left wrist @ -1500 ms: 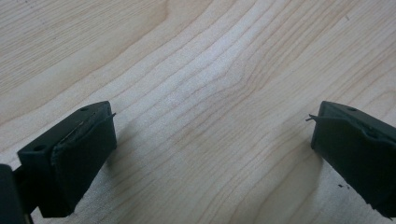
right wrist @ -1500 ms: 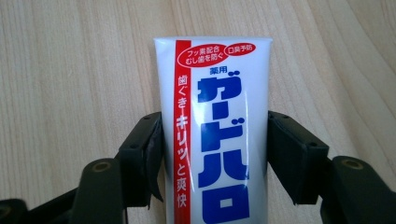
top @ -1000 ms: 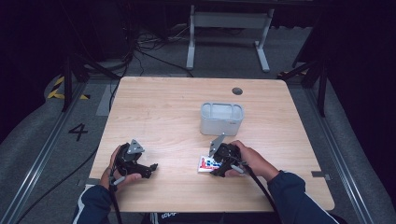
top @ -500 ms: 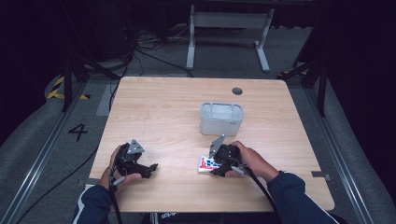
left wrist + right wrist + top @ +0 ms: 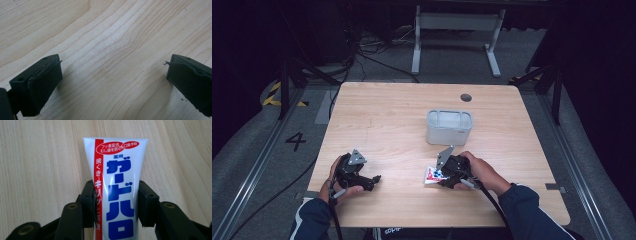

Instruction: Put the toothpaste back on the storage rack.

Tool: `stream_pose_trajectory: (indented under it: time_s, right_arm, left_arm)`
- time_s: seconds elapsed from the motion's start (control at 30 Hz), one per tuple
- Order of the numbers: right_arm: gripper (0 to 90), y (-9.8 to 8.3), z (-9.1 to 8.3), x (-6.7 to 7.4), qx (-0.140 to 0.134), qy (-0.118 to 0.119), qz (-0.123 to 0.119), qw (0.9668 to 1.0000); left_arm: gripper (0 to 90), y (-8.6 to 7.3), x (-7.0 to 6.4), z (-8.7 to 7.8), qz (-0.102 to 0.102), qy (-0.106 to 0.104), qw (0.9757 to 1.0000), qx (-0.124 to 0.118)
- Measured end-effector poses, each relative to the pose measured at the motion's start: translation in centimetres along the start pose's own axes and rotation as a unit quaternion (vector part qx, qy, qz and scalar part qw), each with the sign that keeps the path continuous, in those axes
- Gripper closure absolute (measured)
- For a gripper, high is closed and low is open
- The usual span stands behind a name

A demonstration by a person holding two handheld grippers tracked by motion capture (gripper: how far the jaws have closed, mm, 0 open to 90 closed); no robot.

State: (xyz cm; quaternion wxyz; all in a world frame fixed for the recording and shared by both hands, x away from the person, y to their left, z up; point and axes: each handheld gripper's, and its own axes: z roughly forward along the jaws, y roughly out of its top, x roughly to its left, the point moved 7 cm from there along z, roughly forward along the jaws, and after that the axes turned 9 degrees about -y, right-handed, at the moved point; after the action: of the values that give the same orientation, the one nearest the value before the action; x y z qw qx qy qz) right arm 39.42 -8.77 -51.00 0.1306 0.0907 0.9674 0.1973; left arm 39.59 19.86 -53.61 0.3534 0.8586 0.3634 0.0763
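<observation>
Item: toothpaste tube (image 5: 115, 187), white with a red stripe and blue lettering, lying flat on the wooden table (image 5: 387, 115) near its front edge; we note the right gripper (image 5: 115, 202) whose jaws have just been closing, pads pressed against both sides of the tube; left gripper (image 5: 113, 75), jaws wide apart over bare wood; grey bin (image 5: 449, 127) just beyond the tube.

Toothpaste tube (image 5: 117, 187) cap end cut off below.

wood table (image 5: 387, 115), grey bin (image 5: 449, 127) mid-table
</observation>
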Motion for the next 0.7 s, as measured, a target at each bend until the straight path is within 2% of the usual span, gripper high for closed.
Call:
stream_pose_trajectory:
  time_s: [0.7]
  right_arm:
    - [62.3, -0.3, -1.1, -0.4, -0.026, 0.000, 0.011, 0.9996]
  left_arm:
    - [0.6, 0.0, 0.0, 0.0, 0.001, 0.000, 1.0000, -0.001]
